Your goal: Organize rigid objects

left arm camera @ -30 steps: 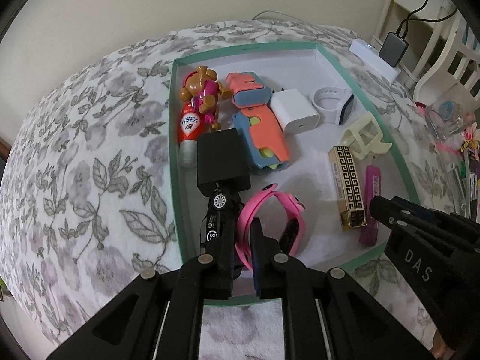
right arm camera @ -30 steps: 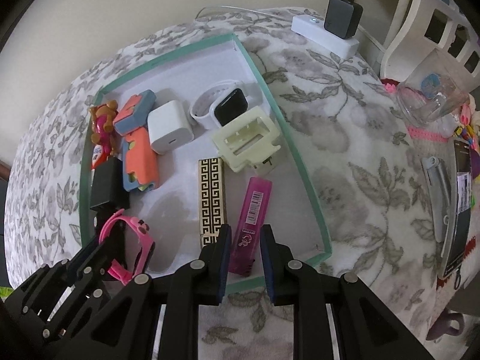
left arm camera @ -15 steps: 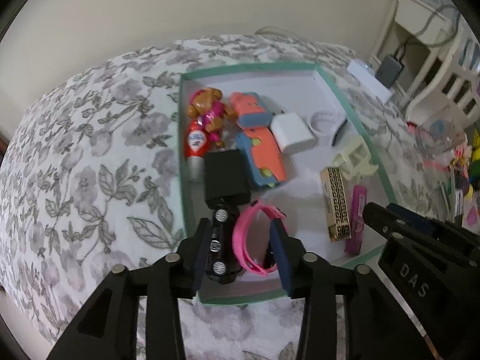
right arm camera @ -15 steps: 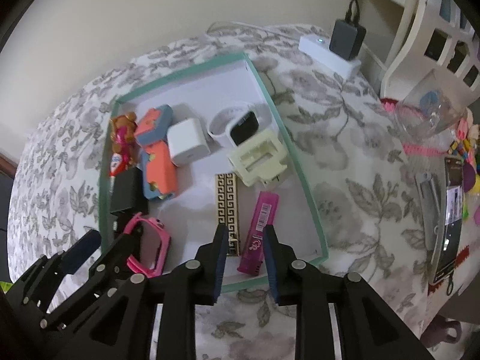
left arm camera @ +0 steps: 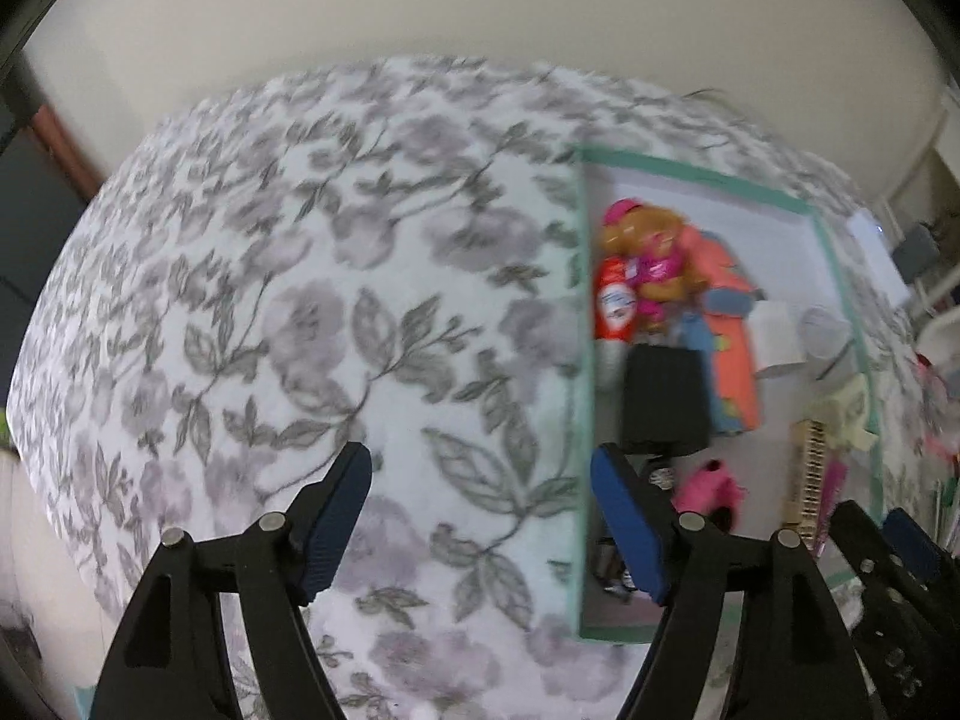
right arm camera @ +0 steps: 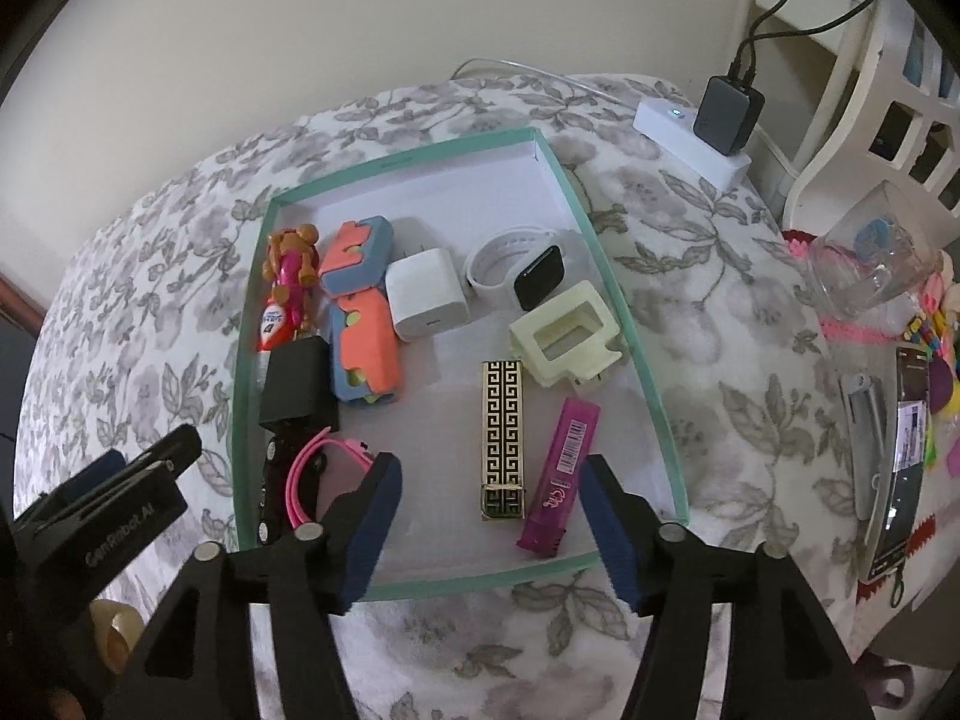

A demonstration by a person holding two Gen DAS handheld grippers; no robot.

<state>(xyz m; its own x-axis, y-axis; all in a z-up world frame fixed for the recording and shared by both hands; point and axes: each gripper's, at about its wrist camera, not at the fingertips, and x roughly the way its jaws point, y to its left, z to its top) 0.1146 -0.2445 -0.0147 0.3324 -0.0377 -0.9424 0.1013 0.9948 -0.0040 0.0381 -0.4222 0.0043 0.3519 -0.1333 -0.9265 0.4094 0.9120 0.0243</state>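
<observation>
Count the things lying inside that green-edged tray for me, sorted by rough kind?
Toys: 4 (bear figure, two orange-blue foam pieces, toy car)
Watches: 2
Chargers: 2
Other small items: 3
Total: 11

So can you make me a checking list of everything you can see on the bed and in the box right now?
Surface: flowery cloth, holding a green-edged tray.
Job's things: in the tray, a bear toy, orange-blue block, white charger, white watch, cream clip, gold patterned box, purple lighter, black cube, pink band.
Clutter: clear cup and bright small things right of the tray.
Grippers: left claw and right claw both opening, nothing between the jaws.
Cables: black cord from a black plug on a white power strip.
Surroundings: plain wall, white furniture.
</observation>
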